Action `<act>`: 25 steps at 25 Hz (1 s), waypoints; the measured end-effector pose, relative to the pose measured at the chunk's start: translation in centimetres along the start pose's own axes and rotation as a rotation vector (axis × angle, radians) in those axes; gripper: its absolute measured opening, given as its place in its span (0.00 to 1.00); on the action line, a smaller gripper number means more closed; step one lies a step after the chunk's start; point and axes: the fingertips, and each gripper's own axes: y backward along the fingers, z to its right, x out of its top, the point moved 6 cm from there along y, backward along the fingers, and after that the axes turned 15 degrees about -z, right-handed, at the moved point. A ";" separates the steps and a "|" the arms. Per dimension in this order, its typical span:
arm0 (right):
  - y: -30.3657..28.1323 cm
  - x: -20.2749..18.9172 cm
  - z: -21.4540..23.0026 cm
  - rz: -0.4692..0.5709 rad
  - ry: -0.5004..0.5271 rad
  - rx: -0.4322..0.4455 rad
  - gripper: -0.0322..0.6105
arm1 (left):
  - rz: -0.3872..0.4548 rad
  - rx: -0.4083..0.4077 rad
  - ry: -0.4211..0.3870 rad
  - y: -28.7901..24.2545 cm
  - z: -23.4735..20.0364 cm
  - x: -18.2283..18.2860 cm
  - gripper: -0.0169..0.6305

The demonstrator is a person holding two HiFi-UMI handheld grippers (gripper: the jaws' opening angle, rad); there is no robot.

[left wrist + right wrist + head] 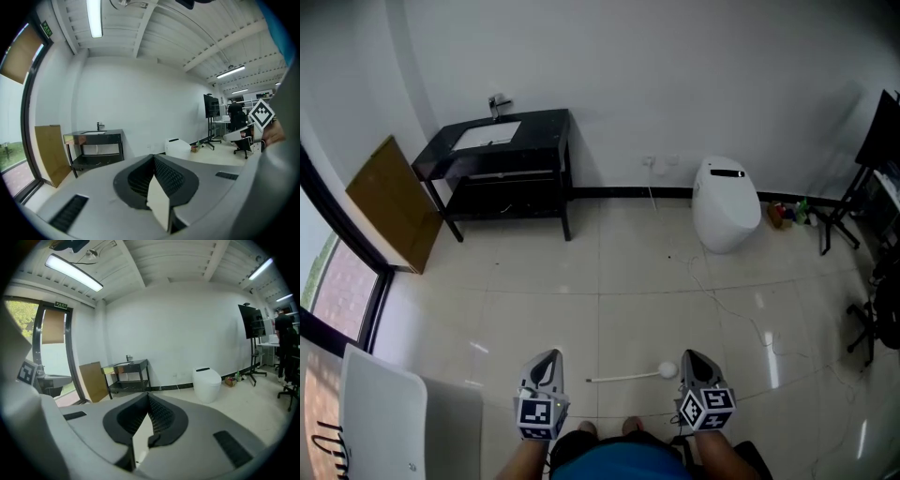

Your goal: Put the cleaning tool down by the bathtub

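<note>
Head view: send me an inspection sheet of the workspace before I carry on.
Surface: pale glossy tiled floor.
Job's things: white long-handled cleaning tool lies on the floor between the grippers, unheld; bathtub at lower left.
Clutter: bottles by the wall.
Grippers: left gripper and right gripper both shut, empty.
Cables: thin cable trails over the floor near the toilet.
Surroundings: black vanity with sink, white toilet, brown board leaning by the window, office chair.
</note>
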 end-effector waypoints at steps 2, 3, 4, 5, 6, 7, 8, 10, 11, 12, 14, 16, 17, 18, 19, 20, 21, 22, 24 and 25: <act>-1.5 -0.2 1.1 -0.025 0.034 -0.010 0.06 | 0.010 0.009 0.009 -0.9 -0.1 -0.3 0.03; -2.3 -0.1 1.4 -0.036 0.039 -0.020 0.06 | 0.014 0.007 0.012 -1.5 -0.4 -0.4 0.03; -3.0 0.0 1.6 -0.045 0.038 -0.031 0.06 | 0.015 -0.002 0.016 -2.1 -0.9 -0.6 0.03; -3.6 0.0 1.5 -0.054 0.033 -0.042 0.06 | 0.010 -0.015 0.022 -2.7 -1.4 -1.0 0.03; -4.1 -0.1 1.2 -0.064 0.027 -0.053 0.06 | -0.001 -0.029 0.028 -3.4 -2.1 -1.6 0.03; -4.6 -0.3 1.0 -0.074 0.016 -0.064 0.06 | -0.011 -0.042 0.033 -4.0 -2.7 -2.2 0.03; -5.2 -0.6 0.9 -0.083 0.002 -0.073 0.06 | -0.016 -0.052 0.035 -4.8 -3.4 -2.8 0.03; -6.6 -1.2 1.1 -0.101 -0.028 -0.089 0.06 | -0.016 -0.067 0.034 -6.5 -4.6 -4.0 0.03; -7.4 -1.5 1.3 -0.110 -0.043 -0.096 0.06 | -0.020 -0.071 0.034 -7.5 -5.2 -4.8 0.03; -8.3 -2.0 1.5 -0.118 -0.058 -0.102 0.06 | -0.028 -0.075 0.036 -8.5 -5.7 -5.6 0.03; -10.2 -3.4 1.8 -0.132 -0.083 -0.102 0.06 | -0.042 -0.080 0.040 -10.3 -6.6 -7.5 0.03; -12.1 -5.2 2.1 -0.148 -0.105 -0.095 0.08 | -0.048 -0.081 0.041 -11.6 -6.9 -9.3 0.03; -13.0 -6.2 2.3 -0.156 -0.119 -0.092 0.09 | -0.047 -0.081 0.041 -12.1 -6.9 -10.1 0.03; -13.9 -7.2 2.5 -0.162 -0.135 -0.091 0.09 | -0.045 -0.082 0.041 -12.5 -6.9 -10.9 0.03; -14.7 -8.3 2.7 -0.166 -0.151 -0.091 0.09 | -0.042 -0.083 0.042 -12.8 -7.0 -11.5 0.03; -15.6 -9.3 2.8 -0.167 -0.166 -0.093 0.09 | -0.040 -0.083 0.040 -13.1 -7.1 -12.3 0.03; -16.5 -10.3 2.9 -0.168 -0.176 -0.096 0.09 | -0.038 -0.080 0.035 -13.4 -7.3 -13.0 0.03; -17.6 -11.3 2.8 -0.169 -0.179 -0.097 0.11 | -0.038 -0.075 0.030 -13.8 -7.5 -13.9 0.03; -19.7 -13.3 2.5 -0.176 -0.174 -0.096 0.15 | -0.034 -0.069 0.023 -15.0 -8.2 -15.5 0.03; -20.7 -14.2 2.4 -0.181 -0.170 -0.094 0.15 | -0.028 -0.069 0.023 -15.7 -8.4 -16.2 0.03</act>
